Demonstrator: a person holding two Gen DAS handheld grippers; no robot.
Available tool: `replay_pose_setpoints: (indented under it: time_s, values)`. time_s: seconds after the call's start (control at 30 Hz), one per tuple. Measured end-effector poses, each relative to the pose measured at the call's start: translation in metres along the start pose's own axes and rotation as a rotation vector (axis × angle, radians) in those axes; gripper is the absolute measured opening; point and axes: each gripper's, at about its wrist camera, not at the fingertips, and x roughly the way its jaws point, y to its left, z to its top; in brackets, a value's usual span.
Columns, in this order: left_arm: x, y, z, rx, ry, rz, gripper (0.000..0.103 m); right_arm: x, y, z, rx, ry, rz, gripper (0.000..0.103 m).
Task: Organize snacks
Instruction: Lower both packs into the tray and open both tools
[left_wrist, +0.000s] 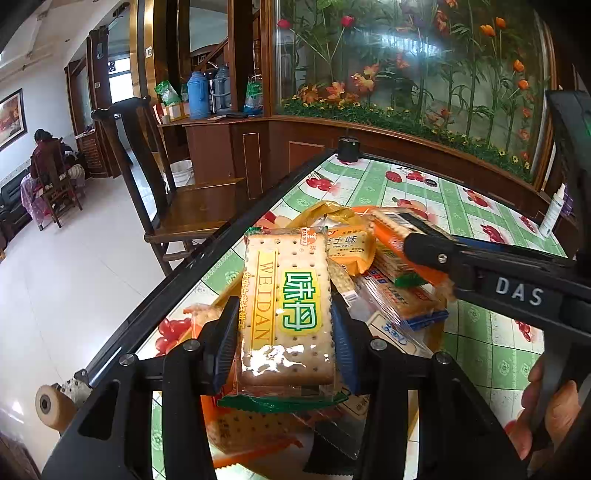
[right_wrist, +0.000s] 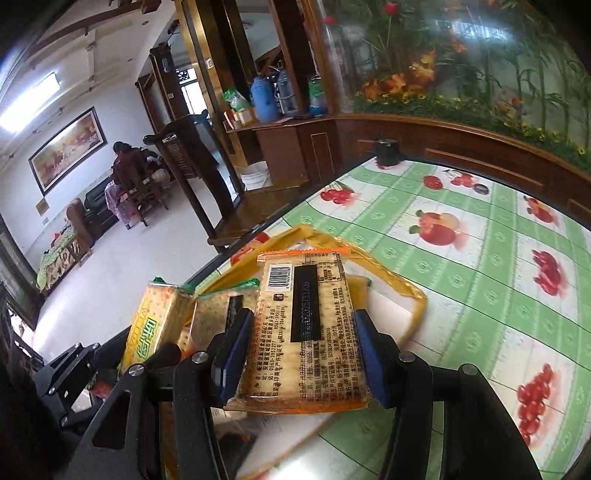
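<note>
Over table (left_wrist: 480, 221) | left tongs (left_wrist: 284, 328) grip green cracker pack (left_wrist: 286, 306) | right tongs (right_wrist: 301, 347) grip orange cracker pack (right_wrist: 310, 325)

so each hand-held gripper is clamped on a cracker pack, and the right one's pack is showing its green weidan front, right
Not quite. The right hand-held gripper holds an orange-edged cracker pack with its back up: barcode and printed text, as the right wrist view shows. The green-label Weidan pack is in the left hand-held gripper.

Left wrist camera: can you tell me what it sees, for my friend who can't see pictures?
The left hand-held gripper holds a green-edged cracker packet labelled WEIDAN above a pile of snack packets. To the right, the right hand-held gripper grips an orange cracker packet. Underneath is a table with a green, fruit-patterned cloth.
</note>
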Motion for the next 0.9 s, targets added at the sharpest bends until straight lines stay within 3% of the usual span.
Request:
replay_pose_setpoints:
  time_s: [0.9]
  values:
    - [0.032, -0.005, 0.001, 0.036, 0.07, 0.026, 0.045, 0.05, -0.005, 0.006, 0.018, 0.036, 0.016, 0.057]
